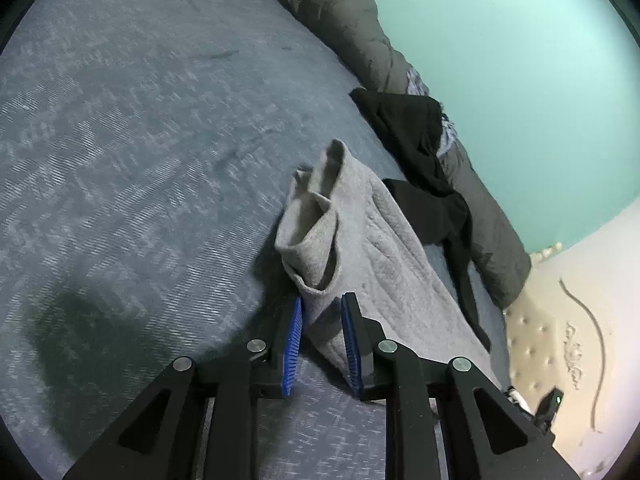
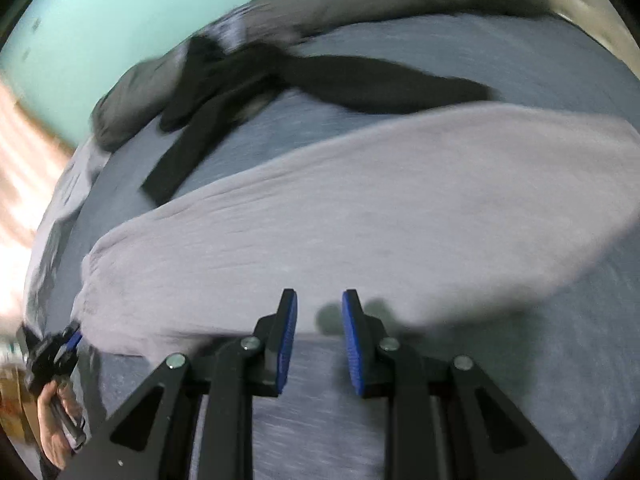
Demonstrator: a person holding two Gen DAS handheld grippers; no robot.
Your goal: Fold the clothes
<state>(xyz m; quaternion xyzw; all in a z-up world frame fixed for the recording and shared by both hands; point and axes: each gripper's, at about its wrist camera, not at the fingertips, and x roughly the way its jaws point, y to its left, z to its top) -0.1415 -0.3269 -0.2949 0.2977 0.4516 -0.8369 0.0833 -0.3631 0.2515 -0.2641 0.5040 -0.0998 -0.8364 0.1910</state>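
Observation:
A light grey sweat garment [image 1: 372,240] lies stretched along the blue bed sheet [image 1: 140,140]. Its bunched end sits between the blue pads of my left gripper [image 1: 320,308], which is shut on it and holds it slightly off the sheet, casting a shadow. In the right wrist view the same grey garment [image 2: 360,208] spans the frame, blurred. My right gripper [image 2: 319,300] hovers open at its near edge with nothing between the fingers. The left gripper [image 2: 60,346] and the hand holding it show at the far left of that view.
A black garment [image 2: 320,76] lies behind the grey one, next to a rolled dark grey quilt [image 1: 360,28] along the teal wall [image 1: 520,80]. The mattress edge [image 1: 532,340] and floor show at the right of the left wrist view.

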